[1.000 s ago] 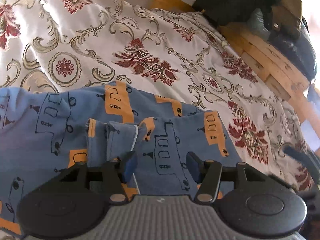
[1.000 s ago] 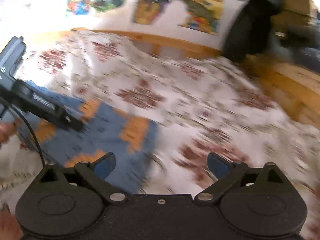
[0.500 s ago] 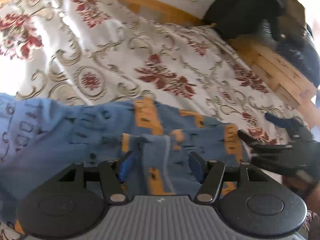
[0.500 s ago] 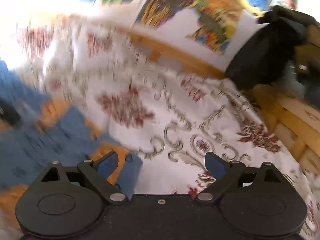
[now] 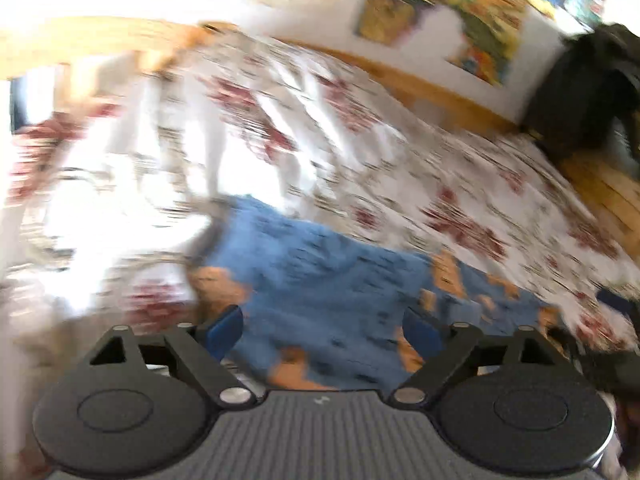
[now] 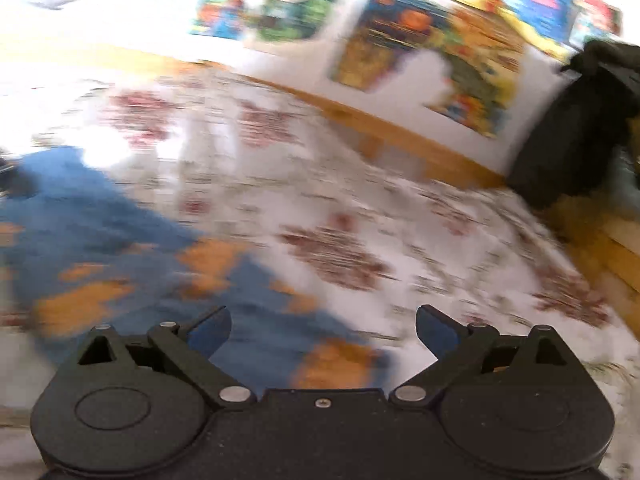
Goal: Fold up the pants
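Blue pants with orange patches (image 5: 332, 280) lie folded on the floral bedspread (image 5: 360, 152), blurred by motion. My left gripper (image 5: 322, 330) hangs above them, open, with nothing between its blue pads. In the right wrist view the pants (image 6: 120, 240) fill the lower left. My right gripper (image 6: 322, 328) is open and empty over their right edge. A dark bit of the other gripper (image 5: 616, 344) shows at the right edge of the left wrist view.
A wooden bed frame (image 6: 384, 120) runs along the far side, below colourful posters (image 6: 436, 48) on the white wall. A black bag (image 6: 572, 128) sits at the far right on the wooden boards (image 5: 600, 184). Bright sunlight washes out the bedspread on the left.
My left gripper has opened wider, let go of the pants fabric and pulled back and up. Both cameras have tilted up toward the wall. The right gripper stays open.
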Tool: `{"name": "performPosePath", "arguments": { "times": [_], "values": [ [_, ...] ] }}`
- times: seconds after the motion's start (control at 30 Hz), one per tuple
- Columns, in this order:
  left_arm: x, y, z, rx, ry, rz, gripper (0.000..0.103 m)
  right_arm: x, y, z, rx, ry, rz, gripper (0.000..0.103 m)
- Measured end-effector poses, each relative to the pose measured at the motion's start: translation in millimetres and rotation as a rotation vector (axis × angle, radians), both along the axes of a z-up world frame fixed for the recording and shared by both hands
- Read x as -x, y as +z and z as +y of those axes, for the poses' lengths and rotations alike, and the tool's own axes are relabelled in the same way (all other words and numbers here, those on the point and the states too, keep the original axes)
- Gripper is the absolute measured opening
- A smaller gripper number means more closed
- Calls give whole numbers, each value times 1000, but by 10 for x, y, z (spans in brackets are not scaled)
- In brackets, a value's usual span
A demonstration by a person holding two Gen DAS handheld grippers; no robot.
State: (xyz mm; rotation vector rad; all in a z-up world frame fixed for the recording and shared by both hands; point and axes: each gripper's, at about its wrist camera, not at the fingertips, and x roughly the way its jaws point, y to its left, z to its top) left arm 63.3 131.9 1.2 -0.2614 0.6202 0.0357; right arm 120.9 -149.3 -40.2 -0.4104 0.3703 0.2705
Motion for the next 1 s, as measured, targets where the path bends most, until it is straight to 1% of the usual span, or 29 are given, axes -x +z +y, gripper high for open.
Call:
{"name": "performPosePath", "arguments": {
  "times": [0.03, 0.1, 0.17, 0.23, 0.3, 0.37, 0.53, 0.7, 0.8, 0.83, 0.87, 0.9, 0.93, 0.97, 1.0],
  "values": [
    [21, -8, 51, -2, 33, 1, 95, 87, -11, 105, 12, 46, 3, 99],
    [14, -62, 167, 14, 89, 18, 95, 224, -76, 319, 62, 137, -1, 99],
    [-13, -95, 248, 63, 105, 1, 95, 327, -154, 471, 119, 199, -12, 99],
    [-85, -102, 281, 78, 117, -17, 95, 395, -159, 548, 131, 240, -9, 99],
    [-160, -110, 298, 97, 163, -36, 91, 400, -182, 569, 134, 243, -1, 100],
    [-218, -118, 280, 99, 196, -42, 72, 384, -180, 560, 130, 230, 9, 102],
    [-271, -134, 342, 138, 235, -43, 72, 293, -213, 495, 90, 200, 58, 102],
    [-274, -170, 520, 274, 276, -68, 76, 305, -244, 514, 89, 211, 60, 102],
    [-306, -184, 576, 321, 311, -60, 75, 289, -238, 503, 76, 209, 70, 102],
    [-325, -182, 577, 319, 323, -50, 70, 285, -238, 500, 73, 207, 72, 102],
    [-355, -178, 563, 307, 339, -29, 56, 281, -240, 497, 72, 207, 73, 102],
    [-385, -178, 552, 296, 346, -9, 47, 279, -241, 496, 72, 207, 75, 102],
    [-412, -186, 545, 288, 355, 12, 34, 280, -239, 494, 72, 212, 75, 102],
    [-433, -193, 552, 292, 356, 26, 28, 281, -234, 490, 71, 213, 74, 102],
    [-437, -198, 551, 305, 358, 28, 27, 280, -232, 492, 72, 213, 71, 102]
  ]
}}
